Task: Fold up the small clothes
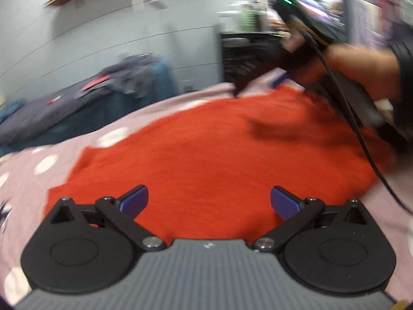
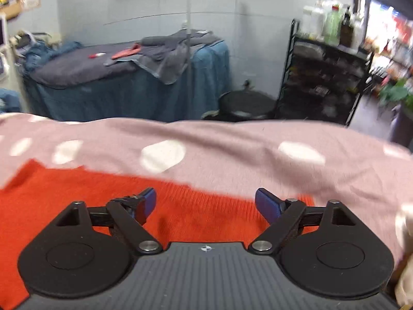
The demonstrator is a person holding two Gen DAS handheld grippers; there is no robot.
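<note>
A red knitted garment (image 1: 219,149) lies spread flat on a pink sheet with white dots (image 1: 46,165). My left gripper (image 1: 209,200) hovers open over its near edge, nothing between the blue fingers. In the left wrist view the right gripper (image 1: 258,86) is at the garment's far edge, held by a person's hand (image 1: 356,67); its jaws are blurred there. In the right wrist view my right gripper (image 2: 205,202) stands open above the red garment (image 2: 77,201), near the garment's edge against the pink sheet (image 2: 232,144). Nothing is held.
Beyond the pink surface stands a table draped in blue cloth (image 2: 129,95) with grey clothes (image 2: 170,51) piled on it. A black wire shelf rack (image 2: 322,77) with bottles is at the right, a dark round stool (image 2: 245,103) beside it. A black cable (image 1: 361,134) trails over the garment.
</note>
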